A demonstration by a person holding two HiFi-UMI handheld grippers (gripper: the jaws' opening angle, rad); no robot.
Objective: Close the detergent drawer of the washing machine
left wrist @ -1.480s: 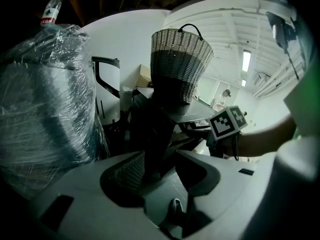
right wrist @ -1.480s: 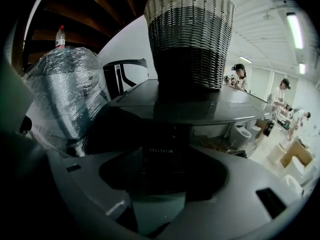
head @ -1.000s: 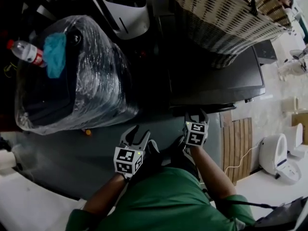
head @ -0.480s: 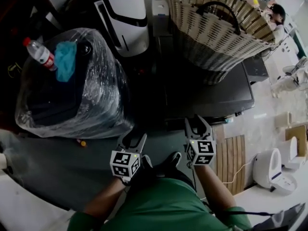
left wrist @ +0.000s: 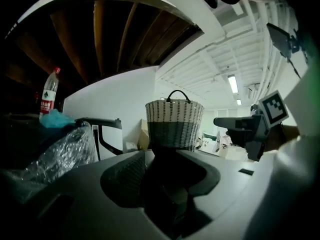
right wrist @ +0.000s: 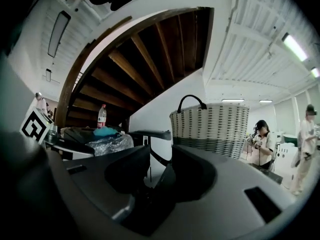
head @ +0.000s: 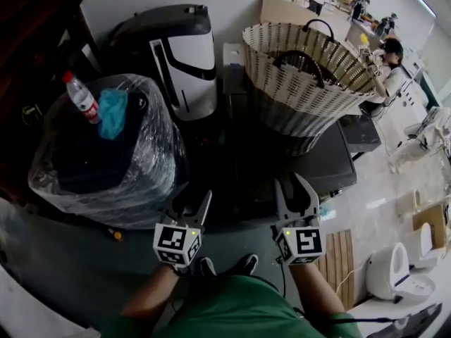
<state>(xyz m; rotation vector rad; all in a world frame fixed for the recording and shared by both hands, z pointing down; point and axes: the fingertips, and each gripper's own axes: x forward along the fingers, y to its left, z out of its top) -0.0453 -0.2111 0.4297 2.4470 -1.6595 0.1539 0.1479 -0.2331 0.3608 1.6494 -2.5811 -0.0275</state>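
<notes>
The washing machine (head: 331, 162) is the dark box under a woven basket (head: 303, 76); only its dark top shows in the head view. Its detergent drawer cannot be made out in any view. My left gripper (head: 193, 200) hangs in front of the machine's left part, open and empty. My right gripper (head: 292, 183) is held at the machine's front edge; its jaws are closing with nothing between them. Both gripper views look level over the machine's top: the left gripper (left wrist: 162, 169) and the right gripper (right wrist: 160, 171) each face the basket (left wrist: 174, 124) (right wrist: 210, 126).
A plastic-wrapped black bundle (head: 106, 153) with a water bottle (head: 82, 98) and a teal cloth (head: 113, 113) stands at the left. A white and black appliance (head: 180, 48) is behind it. A wooden slat mat (head: 345, 259) lies at the right. People (head: 387, 55) are in the far background.
Both grippers have risen from near the floor to the level of the machine's top and tipped up to point level. The right gripper's jaws have narrowed.
</notes>
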